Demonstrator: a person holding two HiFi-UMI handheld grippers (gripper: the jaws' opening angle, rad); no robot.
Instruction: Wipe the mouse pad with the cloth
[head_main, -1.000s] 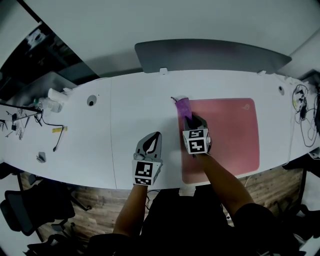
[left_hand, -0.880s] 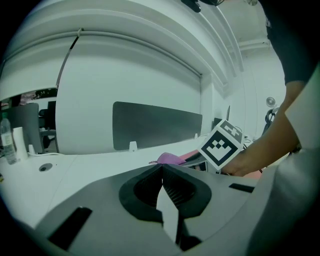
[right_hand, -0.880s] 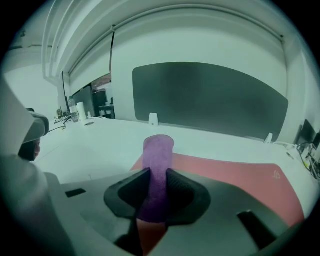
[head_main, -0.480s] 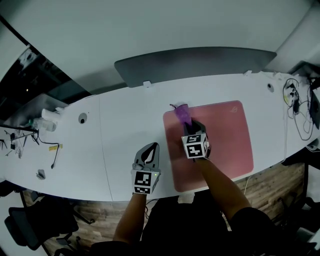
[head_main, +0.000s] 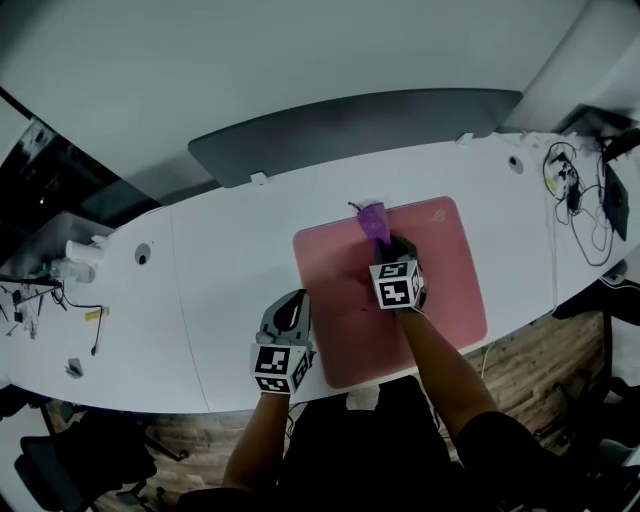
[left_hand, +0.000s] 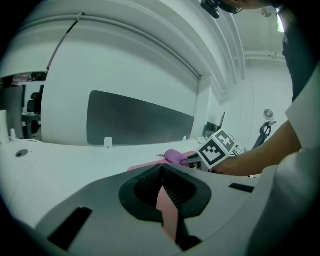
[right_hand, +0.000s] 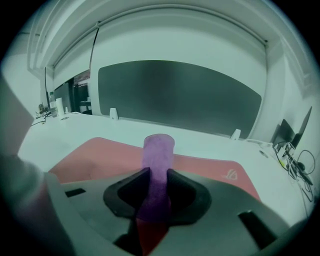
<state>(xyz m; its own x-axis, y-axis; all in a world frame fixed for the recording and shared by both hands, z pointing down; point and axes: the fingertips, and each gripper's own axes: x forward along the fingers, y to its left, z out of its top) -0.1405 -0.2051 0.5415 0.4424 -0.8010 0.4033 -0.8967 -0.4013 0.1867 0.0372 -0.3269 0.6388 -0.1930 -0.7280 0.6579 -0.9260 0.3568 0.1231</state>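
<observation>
R gripper (head_main: 386, 248) pinches folded purple cloth (head_main: 374, 219), held low over pink rectangular mouse pad (head_main: 445, 290) for wiping. L gripper (head_main: 293, 305), jaws together & empty, sits at pad's left edge, prob. steadying it.

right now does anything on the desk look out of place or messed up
Nothing looks spilled or damaged. Only oddity: the purple cloth is bunched into a narrow roll in the right tool, sticking out past the jaws over the flat pink rectangular mouse pad.
</observation>
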